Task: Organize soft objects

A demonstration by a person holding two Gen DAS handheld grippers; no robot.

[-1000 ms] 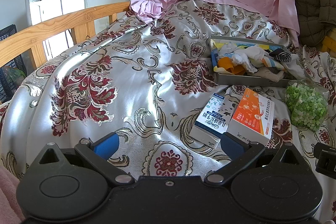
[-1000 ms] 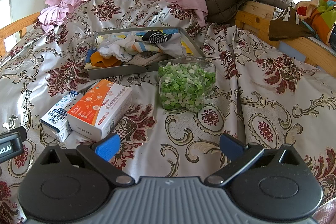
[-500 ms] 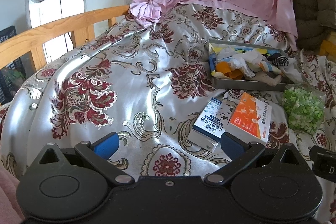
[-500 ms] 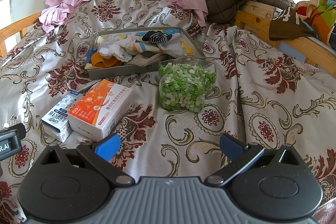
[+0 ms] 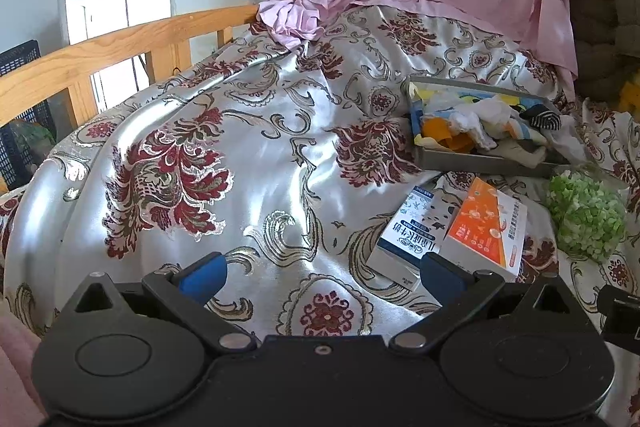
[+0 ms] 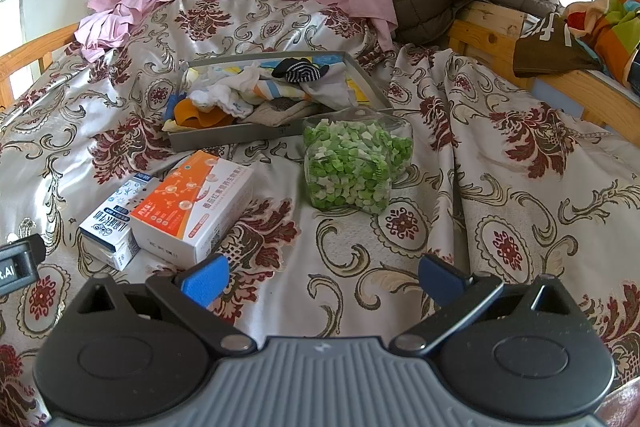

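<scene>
Socks (image 6: 256, 95) and other small cloths lie heaped in a grey tray (image 6: 360, 75) on the bed (image 6: 500, 187), behind 2 boxes (image 6: 192, 203) and a jar (image 6: 352, 163). Left tool (image 5: 320, 273) and right tool (image 6: 320, 273) hover above the bedspread, fingers apart, holding nothing.

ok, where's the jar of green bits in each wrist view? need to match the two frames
Left wrist: jar of green bits at the far right edge, mid-height, right of the orange box.
Right wrist: the jar sits centre frame, right of the orange box.
Shared landmark: the grey tray of socks, just behind the jar in both.
</scene>
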